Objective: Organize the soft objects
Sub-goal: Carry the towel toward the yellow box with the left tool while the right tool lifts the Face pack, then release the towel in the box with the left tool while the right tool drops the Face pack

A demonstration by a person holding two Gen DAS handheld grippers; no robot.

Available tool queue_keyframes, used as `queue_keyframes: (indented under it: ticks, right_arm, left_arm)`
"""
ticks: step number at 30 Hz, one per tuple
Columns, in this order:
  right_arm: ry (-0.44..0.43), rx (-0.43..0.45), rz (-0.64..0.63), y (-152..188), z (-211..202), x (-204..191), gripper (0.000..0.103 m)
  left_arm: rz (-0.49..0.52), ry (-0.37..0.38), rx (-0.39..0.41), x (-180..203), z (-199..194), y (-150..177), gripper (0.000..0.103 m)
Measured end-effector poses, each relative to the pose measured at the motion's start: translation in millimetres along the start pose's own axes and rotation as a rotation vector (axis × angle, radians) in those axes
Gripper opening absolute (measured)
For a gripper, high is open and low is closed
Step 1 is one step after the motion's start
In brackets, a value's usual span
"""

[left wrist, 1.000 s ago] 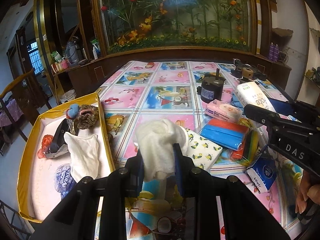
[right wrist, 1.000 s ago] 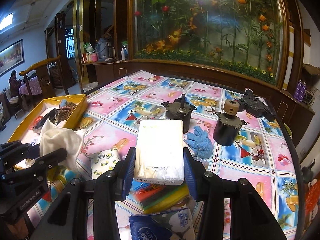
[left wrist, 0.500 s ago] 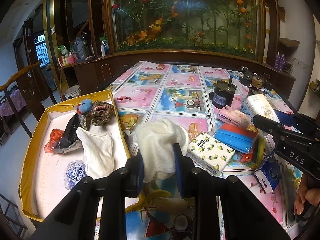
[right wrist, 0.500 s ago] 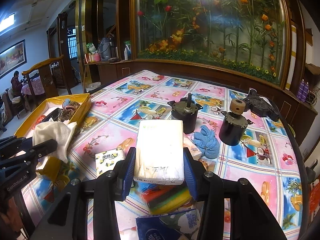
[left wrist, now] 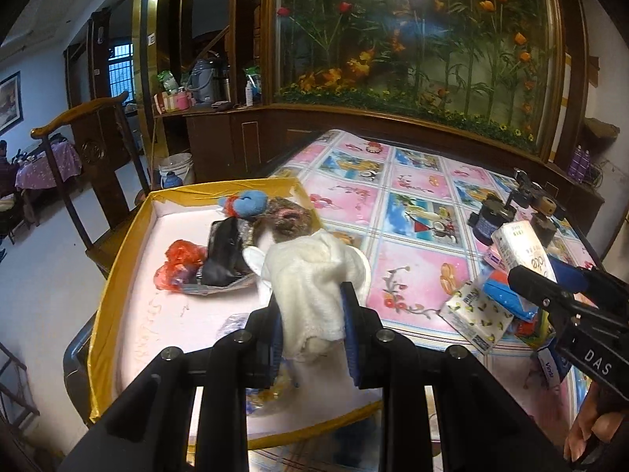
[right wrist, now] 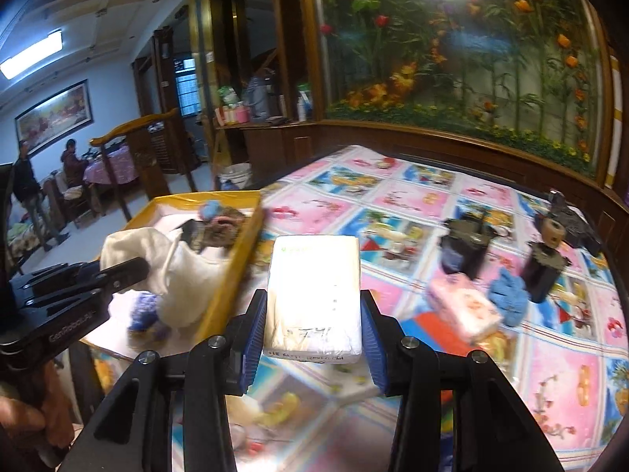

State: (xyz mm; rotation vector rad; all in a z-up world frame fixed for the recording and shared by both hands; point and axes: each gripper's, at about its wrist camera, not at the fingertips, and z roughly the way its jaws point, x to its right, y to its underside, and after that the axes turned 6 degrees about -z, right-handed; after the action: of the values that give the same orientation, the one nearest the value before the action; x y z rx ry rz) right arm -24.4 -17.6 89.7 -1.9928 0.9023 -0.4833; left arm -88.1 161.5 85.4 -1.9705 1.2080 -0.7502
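Both hands had carried leftward since the earlier frames: my left gripper (left wrist: 310, 326), clamped on the white cloth (left wrist: 310, 287), now hung over the yellow tray (left wrist: 118, 271) instead of the patterned table (left wrist: 412, 271). My right gripper (right wrist: 312, 338), clamped on the white tissue pack (right wrist: 314, 295), had followed and sat just beside the tray's near wall, over the table.

Step in hand, as I judged it: delivering two soft items to the tray. Next move calls for lowering the cloth onto bare tray floor and opening, then bringing the pack over the wall.

Count in tray: one blue plush toy (left wrist: 247, 202), one red bag (left wrist: 179, 261), one dark pouch (left wrist: 224, 255). On table: two black motors (right wrist: 466, 244), one blue glove (right wrist: 509, 295).
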Motion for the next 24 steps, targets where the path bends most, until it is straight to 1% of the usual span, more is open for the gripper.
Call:
queue_keyframes:
  ticks: [5, 9, 12, 16, 18, 20, 24]
  right_arm:
    - [-0.094, -0.017, -0.028, -9.6, 19.1, -40.0, 0.049]
    - [-0.163, -0.05, -0.051, -13.5, 37.7, -70.3, 0.049]
    - [-0.206, -0.081, -0.066, -14.8, 51.4, -89.9, 0.049]
    - [-0.274, -0.151, -0.056, -13.7, 76.2, -107.7, 0.049]
    - [-0.291, -0.19, -0.043, -12.1, 88.5, -110.7, 0.049]
    - [-0.294, -0.215, -0.024, -9.9, 97.4, -110.7, 0.049]
    - [-0.285, -0.237, -0.019, -5.5, 106.6, -108.8, 0.051]
  left_arm:
    - [-0.06, -0.06, -0.006, -41.1, 0.8, 0.4, 0.025]
    - [-0.114, -0.104, -0.039, -73.9, 7.8, 5.3, 0.025]
    - [-0.138, -0.124, -0.061, -91.1, 12.3, 9.8, 0.025]
    - [-0.15, -0.138, -0.084, -102.8, 17.1, 14.8, 0.025]
    - [-0.151, -0.141, -0.091, -105.8, 19.1, 16.3, 0.025]
    - [-0.149, -0.144, -0.095, -107.3, 20.1, 17.6, 0.025]
    - [-0.147, -0.141, -0.104, -107.0, 24.1, 18.5, 0.026]
